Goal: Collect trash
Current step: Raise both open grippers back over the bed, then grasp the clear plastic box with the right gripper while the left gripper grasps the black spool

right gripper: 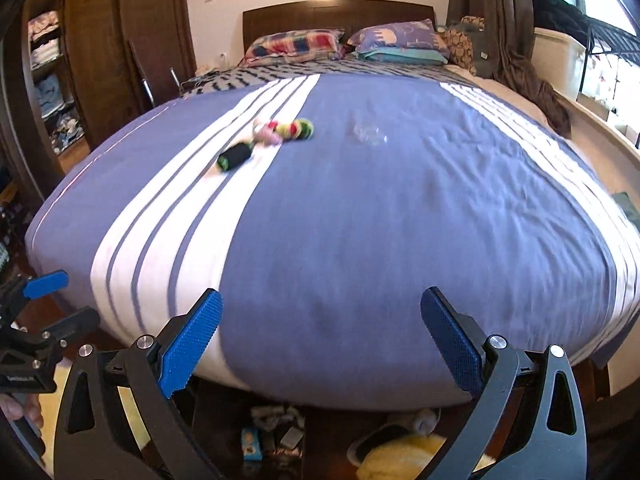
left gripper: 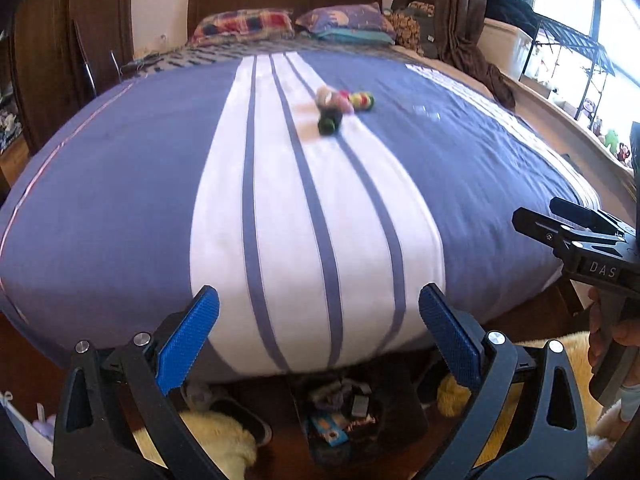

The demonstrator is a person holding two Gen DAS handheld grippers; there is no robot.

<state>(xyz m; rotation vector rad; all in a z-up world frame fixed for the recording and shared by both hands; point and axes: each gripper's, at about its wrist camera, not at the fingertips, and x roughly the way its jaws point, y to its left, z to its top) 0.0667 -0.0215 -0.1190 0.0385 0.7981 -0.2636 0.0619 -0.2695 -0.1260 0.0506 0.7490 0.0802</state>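
Left hand-held gripper [left gripper: 319, 316] and right hand-held gripper [right gripper: 321, 318]: jaws spread, empty. Rolled colourful socks [right gripper: 280, 132], crumpled clear plastic wrapper [right gripper: 370, 135] on blue-white striped bed [right gripper: 360, 220].

bright daylight from the blown-out window [left gripper: 576, 4] at right; slight motion blur, strong fisheye bending.

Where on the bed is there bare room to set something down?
The near half of the bedspread, between the foot edge and the sock rolls, is bare. Crowded: the sock rolls and the clear plastic piece mid-bed, and the pillows by the headboard.
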